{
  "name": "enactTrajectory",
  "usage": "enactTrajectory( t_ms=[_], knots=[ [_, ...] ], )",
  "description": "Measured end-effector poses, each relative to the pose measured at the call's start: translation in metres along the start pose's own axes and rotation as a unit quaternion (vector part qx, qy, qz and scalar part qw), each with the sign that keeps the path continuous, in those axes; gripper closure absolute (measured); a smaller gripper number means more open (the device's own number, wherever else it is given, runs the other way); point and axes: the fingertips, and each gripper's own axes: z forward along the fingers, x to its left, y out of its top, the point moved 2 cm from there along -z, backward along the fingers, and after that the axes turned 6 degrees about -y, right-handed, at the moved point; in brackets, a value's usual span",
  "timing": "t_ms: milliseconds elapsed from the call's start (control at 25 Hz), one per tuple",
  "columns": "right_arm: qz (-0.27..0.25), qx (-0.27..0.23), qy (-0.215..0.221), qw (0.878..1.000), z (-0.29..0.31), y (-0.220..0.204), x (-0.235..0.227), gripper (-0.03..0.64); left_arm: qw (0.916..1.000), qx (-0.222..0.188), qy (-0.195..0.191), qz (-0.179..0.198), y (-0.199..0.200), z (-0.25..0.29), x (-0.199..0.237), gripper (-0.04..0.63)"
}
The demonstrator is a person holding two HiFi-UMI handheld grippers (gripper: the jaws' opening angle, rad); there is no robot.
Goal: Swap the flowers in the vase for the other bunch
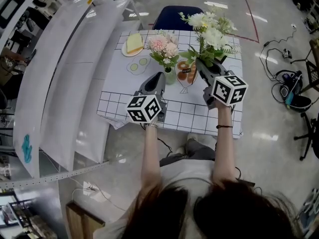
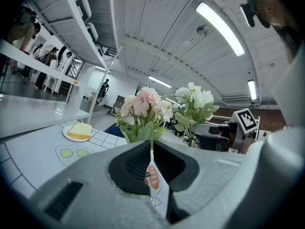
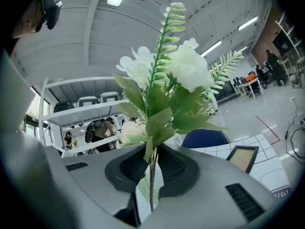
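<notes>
On the desk (image 1: 199,117) — white cloth, black grid — I list as follows.

1. Vase (image 1: 170,76): pale green glass, upright near the middle of the desk, with the pink flowers (image 1: 163,46) standing in it.
2. White bunch (image 1: 212,31): white blooms with green fern leaves, held clear above the desk, just right of the vase.
3. Right gripper (image 1: 202,64): its fingers (image 3: 177,168) are pressed on the white bunch's stems. The stems run upright between the pads and the blooms rise above them.
4. Left gripper (image 1: 159,76): low over the cloth, just beside the vase on its left. Its fingers (image 2: 128,166) are closed together with nothing between them — only a thin slit shows the printed cloth beyond.
5. Plate (image 1: 124,51): near the far left corner of the desk, carrying a yellow slice.

Off the desk I note a blue chair (image 1: 172,18) at the far side and white shelving (image 1: 65,78) to the left.
</notes>
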Motion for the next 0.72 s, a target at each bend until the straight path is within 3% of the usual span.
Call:
enactTrajectory(
  t_ms=[720],
  knots=[
    [-0.004,0.017,0.005,1.000,0.009,0.001,-0.018,0.563,0.9998,0.009,0.014,-0.011,-0.013,0.019,0.008,0.575]
  ],
)
